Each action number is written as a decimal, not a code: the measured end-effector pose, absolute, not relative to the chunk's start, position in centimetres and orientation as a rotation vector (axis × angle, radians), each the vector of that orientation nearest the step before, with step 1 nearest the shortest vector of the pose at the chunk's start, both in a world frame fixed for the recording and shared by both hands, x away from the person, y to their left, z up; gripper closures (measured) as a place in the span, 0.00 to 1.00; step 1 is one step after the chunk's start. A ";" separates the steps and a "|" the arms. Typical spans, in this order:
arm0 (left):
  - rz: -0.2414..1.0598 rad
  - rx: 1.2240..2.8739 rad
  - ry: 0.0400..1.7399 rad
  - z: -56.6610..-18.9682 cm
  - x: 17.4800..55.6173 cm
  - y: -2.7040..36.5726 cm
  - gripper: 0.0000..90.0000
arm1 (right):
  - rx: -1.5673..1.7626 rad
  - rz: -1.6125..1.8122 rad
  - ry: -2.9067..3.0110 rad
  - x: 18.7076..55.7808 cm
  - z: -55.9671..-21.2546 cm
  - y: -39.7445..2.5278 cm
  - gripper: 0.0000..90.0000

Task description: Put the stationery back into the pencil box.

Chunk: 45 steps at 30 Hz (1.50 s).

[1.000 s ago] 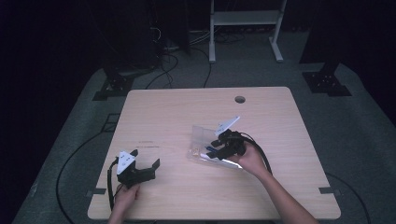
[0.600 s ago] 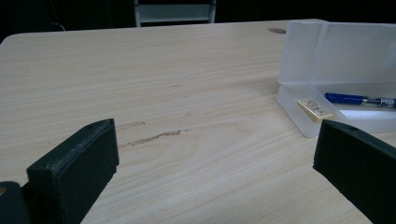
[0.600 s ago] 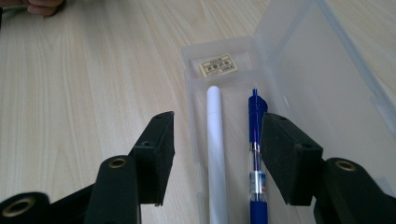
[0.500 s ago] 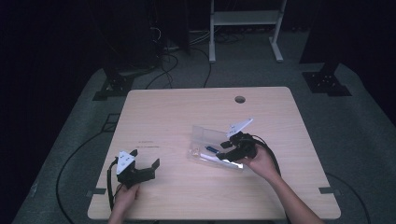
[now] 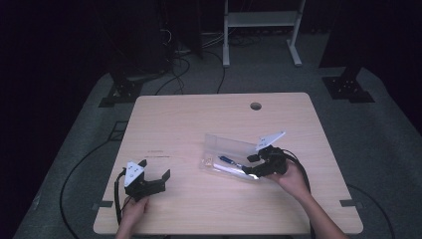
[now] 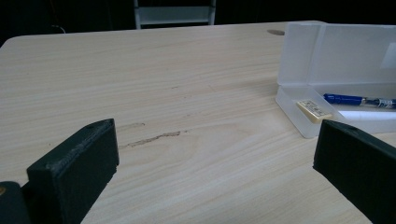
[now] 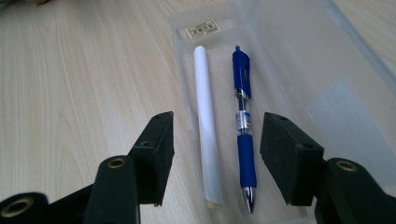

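Right hand (image 5: 291, 175) reaches in from 5 o'clock on the table (image 5: 189, 124), forearm angled up-left, right gripper (image 5: 255, 164) pointing toward 9 o'clock at the near end of the case (image 5: 226, 149). Left hand (image 5: 133, 209) at the table's 7 o'clock edge, left gripper (image 5: 155, 174) low over the wood, aimed toward 2 o'clock.

Case: clear plastic, lid standing open on the far side. Inside, seen in the right gripper view: blue pen (image 7: 243, 130), white stick (image 7: 206, 126) just beside it at its 9 o'clock, both lying lengthwise; a small tan labelled block (image 7: 202, 29) at the far end.

Right gripper: jaws spread wide, holding nothing, hanging over the case's near end. Pen and stick lie between the jaw lines, tips toward the camera; contact cannot be told.

Left gripper: jaws wide apart, nothing between them. From it the case (image 6: 327, 79) sits at 2 o'clock, well apart.
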<state>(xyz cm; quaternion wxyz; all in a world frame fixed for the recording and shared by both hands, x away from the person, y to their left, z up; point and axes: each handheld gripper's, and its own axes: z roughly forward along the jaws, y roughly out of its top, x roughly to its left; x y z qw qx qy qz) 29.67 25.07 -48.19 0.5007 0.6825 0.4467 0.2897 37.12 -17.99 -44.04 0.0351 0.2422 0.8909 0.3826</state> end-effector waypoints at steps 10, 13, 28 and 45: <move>0.701 1.657 1.077 -48.2 29.7 25.1 0.00 | 0.773 1.171 2.731 36.9 -44.4 -19.0 0.48; 0.700 1.655 1.077 -48.2 29.7 25.1 0.00 | 0.776 1.172 2.729 36.8 -44.3 -19.3 0.48; 0.697 1.649 1.082 -48.2 29.7 25.1 0.00 | 0.797 1.176 2.717 36.4 -44.5 -20.8 0.48; 0.698 1.654 1.080 -48.2 29.7 25.1 0.00 | 0.846 1.184 2.692 35.7 -45.0 -22.7 0.48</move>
